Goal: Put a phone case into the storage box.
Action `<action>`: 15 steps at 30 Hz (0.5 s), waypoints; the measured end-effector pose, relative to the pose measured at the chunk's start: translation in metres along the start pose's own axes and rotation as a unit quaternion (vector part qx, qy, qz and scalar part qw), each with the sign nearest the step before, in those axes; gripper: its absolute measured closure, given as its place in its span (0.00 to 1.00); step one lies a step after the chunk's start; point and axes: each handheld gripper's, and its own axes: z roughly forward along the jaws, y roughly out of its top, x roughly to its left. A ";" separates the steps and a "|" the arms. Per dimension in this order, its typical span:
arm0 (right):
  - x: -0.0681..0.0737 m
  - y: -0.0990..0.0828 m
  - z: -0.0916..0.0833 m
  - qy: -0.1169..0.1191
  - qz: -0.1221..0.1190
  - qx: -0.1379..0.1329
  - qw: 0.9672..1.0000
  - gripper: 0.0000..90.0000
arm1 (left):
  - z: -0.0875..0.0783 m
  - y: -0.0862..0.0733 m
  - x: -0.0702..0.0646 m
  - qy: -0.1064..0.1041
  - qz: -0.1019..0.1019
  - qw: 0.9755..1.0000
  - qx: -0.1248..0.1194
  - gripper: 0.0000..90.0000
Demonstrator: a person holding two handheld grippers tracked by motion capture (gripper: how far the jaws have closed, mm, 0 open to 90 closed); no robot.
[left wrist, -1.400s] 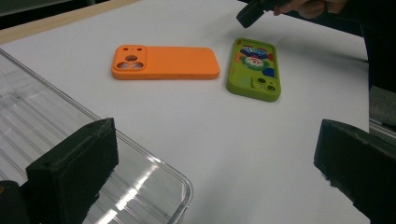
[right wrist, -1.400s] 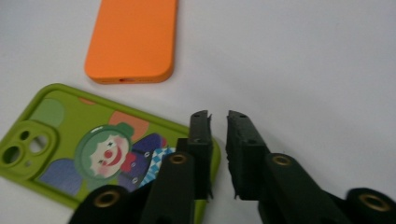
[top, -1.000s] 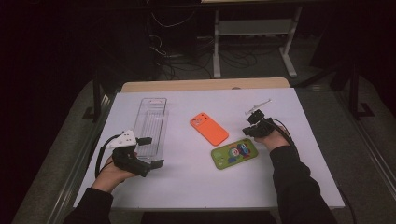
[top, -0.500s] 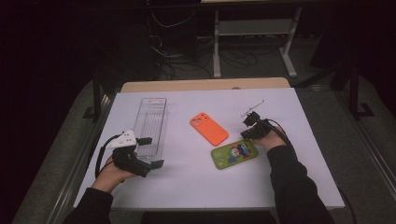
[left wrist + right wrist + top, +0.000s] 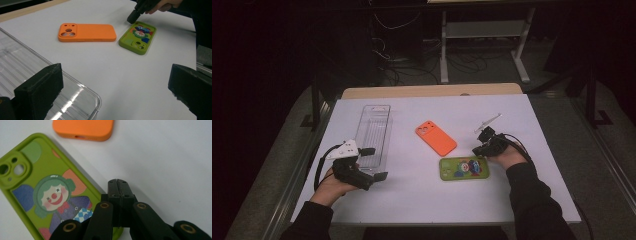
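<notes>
The desk (image 5: 412,200) carries a white sheet, and on it, near the left edge, a long clear plastic tray (image 5: 373,135) lies lengthwise, running from the far side toward the person. The left gripper (image 5: 374,163) rests at the near end of that tray, toward the near left corner of the desk. Its jaws stand wide apart with nothing between them; in the left gripper view one jaw sits over the tray's rounded near corner (image 5: 82,100) and the other over the bare sheet, neither pressing on anything.

Around the middle of the desk lies an orange phone case (image 5: 436,138), flat, camera holes toward the far side. Just beside it, nearer the person and toward the right, lies a green phone case (image 5: 464,168) printed with a clown, also flat and not touching the orange one.

The right gripper (image 5: 117,185) is at the green case's right end, toward the right edge of the desk. Its jaws are pressed fully together, holding nothing. The closed tips sit low at the case's edge; whether they touch it I cannot tell.
</notes>
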 end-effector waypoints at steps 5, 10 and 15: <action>0.004 -0.007 -0.003 0.009 -0.007 -0.001 1.000 0.98 | 0.001 0.000 -0.001 -0.002 -0.001 1.000 -0.001 0.00; 0.015 -0.019 -0.007 0.020 -0.018 -0.005 1.000 0.98 | 0.000 0.000 0.000 -0.002 0.002 1.000 0.007 0.00; 0.025 -0.028 -0.006 0.026 -0.031 0.004 0.999 0.98 | 0.000 0.001 -0.001 -0.001 0.003 1.000 0.009 0.00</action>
